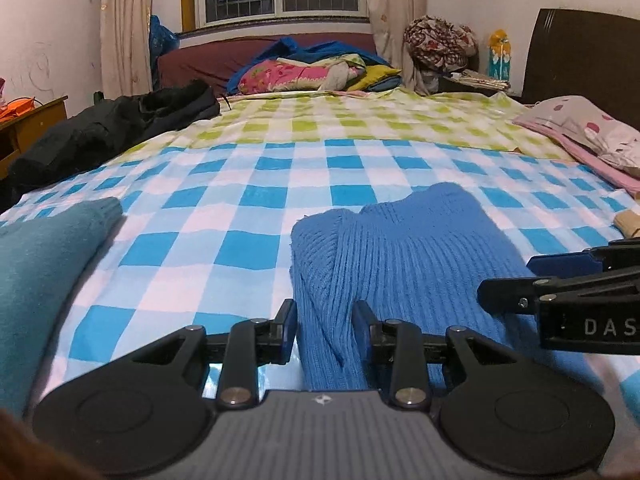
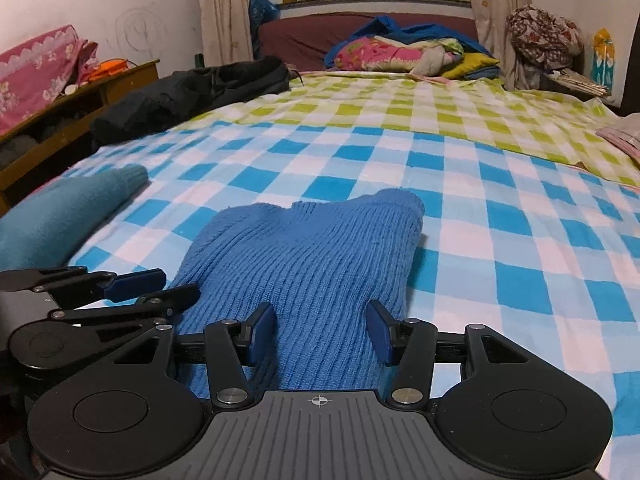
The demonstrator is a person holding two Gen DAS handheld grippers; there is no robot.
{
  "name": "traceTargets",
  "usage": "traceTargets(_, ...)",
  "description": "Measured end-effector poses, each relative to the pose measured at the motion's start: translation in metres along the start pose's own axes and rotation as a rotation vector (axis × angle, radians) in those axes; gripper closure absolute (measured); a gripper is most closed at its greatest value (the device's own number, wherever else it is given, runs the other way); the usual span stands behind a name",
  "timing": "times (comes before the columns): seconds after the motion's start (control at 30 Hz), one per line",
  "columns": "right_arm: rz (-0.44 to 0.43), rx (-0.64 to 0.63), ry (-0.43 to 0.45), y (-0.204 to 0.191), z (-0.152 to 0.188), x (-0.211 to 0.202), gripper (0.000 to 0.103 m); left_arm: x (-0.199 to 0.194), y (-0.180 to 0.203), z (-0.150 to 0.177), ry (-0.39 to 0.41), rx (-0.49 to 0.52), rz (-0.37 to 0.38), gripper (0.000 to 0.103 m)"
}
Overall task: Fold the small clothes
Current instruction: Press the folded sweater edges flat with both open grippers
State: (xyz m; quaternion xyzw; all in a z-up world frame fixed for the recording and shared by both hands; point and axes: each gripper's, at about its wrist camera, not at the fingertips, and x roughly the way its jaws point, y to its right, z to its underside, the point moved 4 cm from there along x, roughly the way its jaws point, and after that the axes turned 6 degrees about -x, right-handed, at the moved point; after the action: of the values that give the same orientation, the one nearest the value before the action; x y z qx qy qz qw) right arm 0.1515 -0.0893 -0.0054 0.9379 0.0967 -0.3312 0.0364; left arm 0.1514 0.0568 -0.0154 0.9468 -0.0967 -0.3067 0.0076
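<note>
Blue knit looks part-folded on bed — both grippers, left & right, wide, straddling near edge, nothing clamped — final fold prob. left

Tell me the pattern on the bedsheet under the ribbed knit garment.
Blue-and-white checks under the blue ribbed knit garment; the checked bedsheet turns green-and-white farther back. Right wrist view shows it best.

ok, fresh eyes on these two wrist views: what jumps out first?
The ribbed blue knit sweater dominates, lying mid-bed on the blue-and-white checked bedsheet, with both the left gripper and right gripper open at its near edge. A teal knit garment sits off to the left. Behind, a black jacket lies along the bed's left edge.
</note>
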Motion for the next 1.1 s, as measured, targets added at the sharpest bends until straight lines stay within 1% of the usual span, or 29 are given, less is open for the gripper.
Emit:
traceTargets(0.13, 0.012, 0.009, -0.001, 0.001, 0.003, -0.011, 0.053, -0.014, 0.000, 0.005, 0.023, -0.001, -0.019, 0.065)
traceTargets(0.27, 0.019, 0.024, 0.002, -0.001, 0.008, -0.021, 0.053, -0.023, 0.000, 0.009, 0.028, -0.021, -0.020, 0.065)
traceTargets(0.4, 0.022, 0.023, 0.007, -0.005, 0.011, -0.030, 0.053, -0.023, -0.001, 0.014, 0.012, -0.006, -0.047, 0.065)
traceTargets(0.5, 0.023, 0.022, 0.011, -0.007, 0.013, -0.035, 0.053, -0.018, -0.004, 0.018, -0.021, -0.001, -0.078, 0.065)
traceTargets(0.57, 0.032, 0.017, 0.011, -0.007, 0.013, -0.038, 0.054, -0.017, -0.007, 0.021, -0.036, -0.021, -0.074, 0.065)
traceTargets(0.63, 0.039, 0.013, 0.015, -0.007, 0.014, -0.042, 0.053, -0.021, -0.007, 0.022, -0.034, -0.030, -0.071, 0.065)
traceTargets(1.1, 0.123, -0.009, -0.013, -0.010, 0.028, -0.050, 0.054, -0.045, -0.006, 0.032, -0.013, -0.022, -0.070, 0.065)
